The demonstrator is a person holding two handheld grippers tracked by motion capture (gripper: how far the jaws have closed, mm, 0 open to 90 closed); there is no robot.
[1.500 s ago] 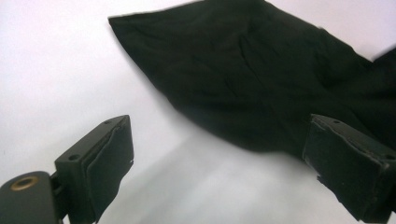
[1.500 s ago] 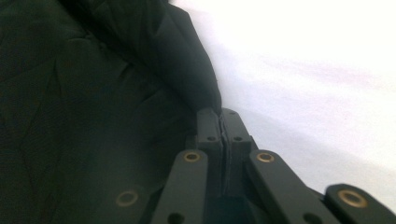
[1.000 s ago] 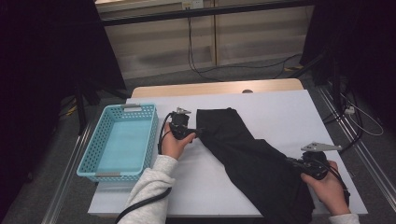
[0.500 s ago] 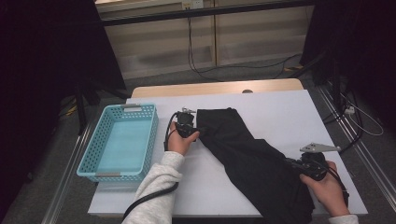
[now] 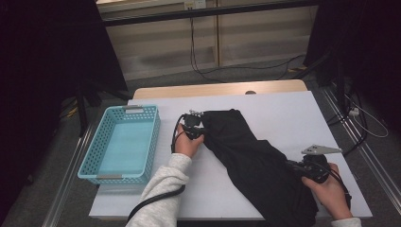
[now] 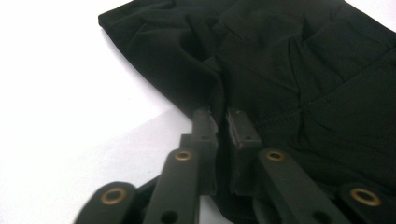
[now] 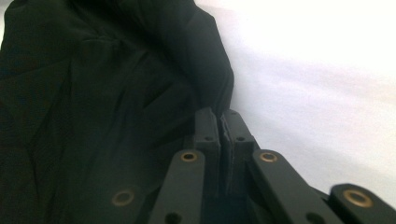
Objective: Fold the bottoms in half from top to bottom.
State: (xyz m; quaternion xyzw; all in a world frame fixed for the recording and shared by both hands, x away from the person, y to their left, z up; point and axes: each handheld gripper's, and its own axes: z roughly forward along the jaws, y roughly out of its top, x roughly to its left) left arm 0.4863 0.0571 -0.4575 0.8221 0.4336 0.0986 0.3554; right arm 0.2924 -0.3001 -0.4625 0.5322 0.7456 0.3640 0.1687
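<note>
From above, the black garment (image 5: 257, 158) lies slantwise across the white table (image 5: 283, 113), beside the basket (image 5: 124, 143).

The left gripper (image 6: 219, 122), jaws just closed, pinches its edge thinly; it may slip.

The right gripper (image 7: 220, 123) clamps cloth; uneven pulling could bunch it.

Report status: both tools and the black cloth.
Left tool just closed, pinching the black fabric garment at its far left edge. Right tool shut on its near right edge. Turquoise plastic basket sits apart; nothing in the way.
</note>
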